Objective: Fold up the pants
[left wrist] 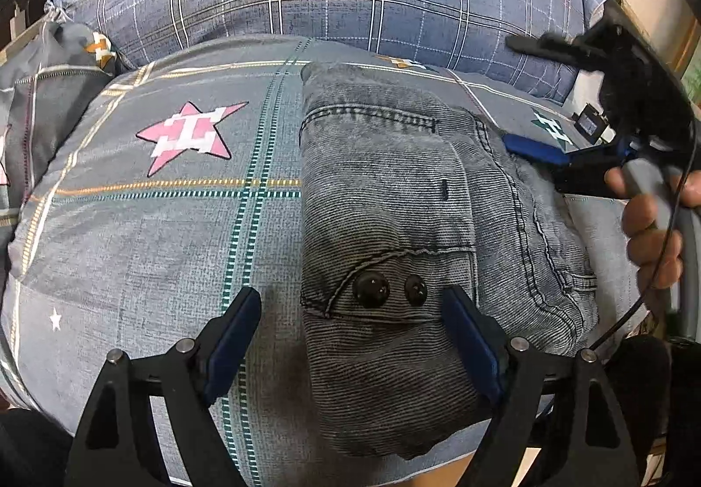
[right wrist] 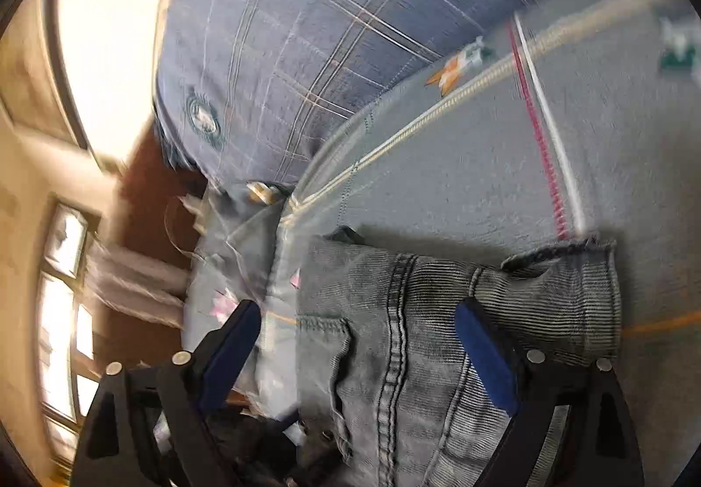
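Left wrist: folded pants (left wrist: pixel 394 198) on bedsheet (left wrist: pixel 153 224) — tools apart.

pants (left wrist: pixel 385 198): grey ribbed denim, matt | buttons (left wrist: pixel 371 290): glossy black (plastic-looking) | bedcover (left wrist: pixel 175 233): woven cloth, matt

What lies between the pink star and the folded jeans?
Only bare sheet, crossed by a green dashed stripe, lies between star and jeans, in the left wrist view.

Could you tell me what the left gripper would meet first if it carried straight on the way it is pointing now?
Most likely the folded grey pants: the open left gripper points down at them, near the two dark buttons. Its left finger would probably land on the bedspread instead; depth is hard to judge.
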`<state>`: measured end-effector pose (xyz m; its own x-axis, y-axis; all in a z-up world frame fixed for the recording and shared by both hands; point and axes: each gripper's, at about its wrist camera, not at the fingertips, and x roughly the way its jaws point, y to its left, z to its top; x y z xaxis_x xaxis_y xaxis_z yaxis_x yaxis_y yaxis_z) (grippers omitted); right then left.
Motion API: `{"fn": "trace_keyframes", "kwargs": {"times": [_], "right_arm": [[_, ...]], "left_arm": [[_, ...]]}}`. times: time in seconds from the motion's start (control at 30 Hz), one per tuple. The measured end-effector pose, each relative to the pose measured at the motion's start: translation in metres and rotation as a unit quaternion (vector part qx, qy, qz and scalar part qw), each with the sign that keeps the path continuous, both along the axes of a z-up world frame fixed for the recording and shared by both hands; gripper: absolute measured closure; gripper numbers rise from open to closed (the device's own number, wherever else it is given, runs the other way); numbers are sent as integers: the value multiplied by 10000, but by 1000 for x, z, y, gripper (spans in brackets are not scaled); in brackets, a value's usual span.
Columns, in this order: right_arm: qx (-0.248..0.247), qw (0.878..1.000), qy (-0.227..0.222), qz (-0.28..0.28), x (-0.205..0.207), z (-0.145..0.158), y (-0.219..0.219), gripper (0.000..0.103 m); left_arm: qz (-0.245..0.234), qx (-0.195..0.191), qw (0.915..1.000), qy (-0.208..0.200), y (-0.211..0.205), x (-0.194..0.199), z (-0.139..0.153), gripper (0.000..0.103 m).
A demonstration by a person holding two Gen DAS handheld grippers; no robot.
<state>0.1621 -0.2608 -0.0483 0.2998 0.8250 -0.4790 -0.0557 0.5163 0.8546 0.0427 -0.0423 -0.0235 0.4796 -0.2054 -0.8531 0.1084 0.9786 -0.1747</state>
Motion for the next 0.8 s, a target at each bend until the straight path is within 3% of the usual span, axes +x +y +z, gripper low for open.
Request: {"fn": "trace_keyframes", "kwargs": {"times": [0.2, 0.27, 0.37, 0.4, 0.63, 0.73, 0.8], "right_arm": [[-454, 9971, -570, 232, -35, 44, 3, 11], [-589, 9973, -409, 184, -49, 35, 0, 11], [-960, 9948, 297, 165, -52, -8, -5, 11], [-873, 9956, 316, 116, -53, -14, -9, 11], [-508, 9987, -81, 2, -90, 26, -17, 11], [-392, 9992, 96, -55, -109, 9, -16, 11], [-471, 9977, 494, 8, -115, -20, -15, 11]], "left_arm": [[-15, 48, 9999, -138, -4, -12, 15, 18], [-15, 34, 9998, -182, -5, -14, 18, 18], [-24, 17, 9996, -294, -5, -21, 28, 18], [-33, 26, 9994, -341, -5, -24, 32, 18], [69, 115, 9990, -423, -1, -31, 38, 18], [77, 189, 9995, -220, -2, -27, 24, 18], [74, 155, 9998, 23, -2, -21, 9, 18]]}}
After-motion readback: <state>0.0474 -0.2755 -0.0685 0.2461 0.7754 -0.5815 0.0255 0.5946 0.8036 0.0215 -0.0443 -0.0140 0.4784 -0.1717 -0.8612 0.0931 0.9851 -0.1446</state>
